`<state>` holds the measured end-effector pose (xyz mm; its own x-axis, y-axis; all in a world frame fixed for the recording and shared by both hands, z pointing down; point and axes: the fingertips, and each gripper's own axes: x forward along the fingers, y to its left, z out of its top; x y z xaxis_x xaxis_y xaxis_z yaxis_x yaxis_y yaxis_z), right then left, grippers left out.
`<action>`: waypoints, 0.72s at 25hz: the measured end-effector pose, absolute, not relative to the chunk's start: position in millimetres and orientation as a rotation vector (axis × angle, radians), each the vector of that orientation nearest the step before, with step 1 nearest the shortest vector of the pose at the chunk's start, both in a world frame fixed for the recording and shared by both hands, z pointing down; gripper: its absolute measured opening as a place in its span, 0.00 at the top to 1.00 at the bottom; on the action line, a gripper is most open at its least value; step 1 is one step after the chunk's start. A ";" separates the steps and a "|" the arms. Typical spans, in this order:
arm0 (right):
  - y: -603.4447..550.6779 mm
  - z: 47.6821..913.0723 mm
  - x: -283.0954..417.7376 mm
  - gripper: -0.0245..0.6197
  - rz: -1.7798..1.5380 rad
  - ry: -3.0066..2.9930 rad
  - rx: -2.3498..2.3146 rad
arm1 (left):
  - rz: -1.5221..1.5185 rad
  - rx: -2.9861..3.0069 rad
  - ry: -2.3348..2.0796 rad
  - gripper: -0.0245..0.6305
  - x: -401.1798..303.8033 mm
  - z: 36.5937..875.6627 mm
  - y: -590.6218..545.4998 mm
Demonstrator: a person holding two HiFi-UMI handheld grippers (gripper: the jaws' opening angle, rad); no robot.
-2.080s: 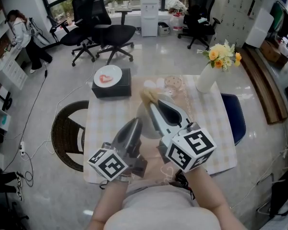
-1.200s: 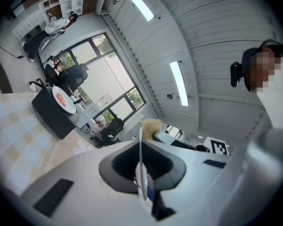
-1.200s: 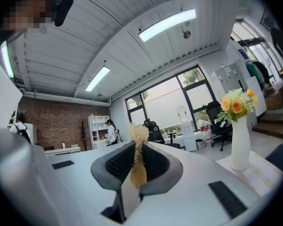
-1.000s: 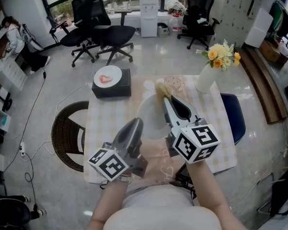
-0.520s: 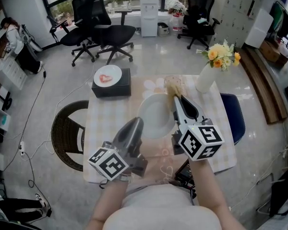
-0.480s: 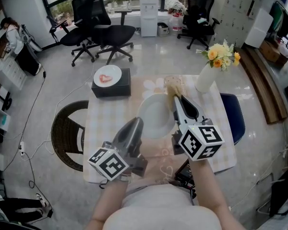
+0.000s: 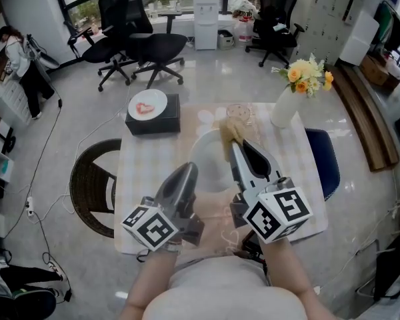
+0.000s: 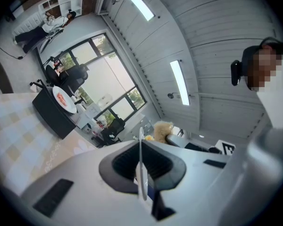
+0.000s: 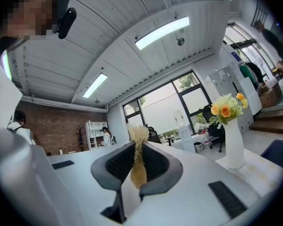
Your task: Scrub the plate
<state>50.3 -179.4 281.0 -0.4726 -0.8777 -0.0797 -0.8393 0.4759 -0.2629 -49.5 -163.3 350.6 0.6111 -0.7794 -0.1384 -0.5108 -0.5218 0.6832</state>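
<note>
Only in the left gripper view is the rim of the large round white plate (image 8: pixel 141 178) seen edge-on, clamped by the left gripper (image 8: pixel 140 145). In the head view it is placed mid-way on the checked-cloth table (image 7: pixel 140 172). One tan fibrous scrubber (image 9: pixel 138 168) is pinched by the right gripper (image 9: pixel 138 147) at the plate's far rim. Two plates are counted: a small white plate with a red mark (image 7: pixel 147 104) is carried on a black box (image 7: pixel 153 122) at the far left corner.

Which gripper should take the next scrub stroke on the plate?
Right. The right gripper is shut on the scrubber, whose fibrous tuft sits at the far rim of the plate. The left gripper is shut on the plate's near edge, so it is busy holding it.
</note>
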 end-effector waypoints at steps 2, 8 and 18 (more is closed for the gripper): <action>-175.0 276.8 41.8 0.89 -0.276 2.532 -1.444 | -0.579 2.235 -1.012 0.93 -49.0 350.9 -163.3; -169.1 280.1 24.2 0.89 -0.323 2.562 -1.360 | -0.573 2.237 -1.009 0.93 -47.5 351.2 -163.0; -165.7 298.3 -4.1 0.89 -0.380 2.654 -1.283 | -0.568 2.251 -1.000 0.93 -42.0 349.3 -159.3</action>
<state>-4.1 -165.7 298.3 -0.6159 -0.7868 -0.0408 -0.7438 0.5978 -0.2990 -42.0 -159.3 349.3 0.6236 -0.7699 -0.1358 -0.5110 -0.5329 0.6745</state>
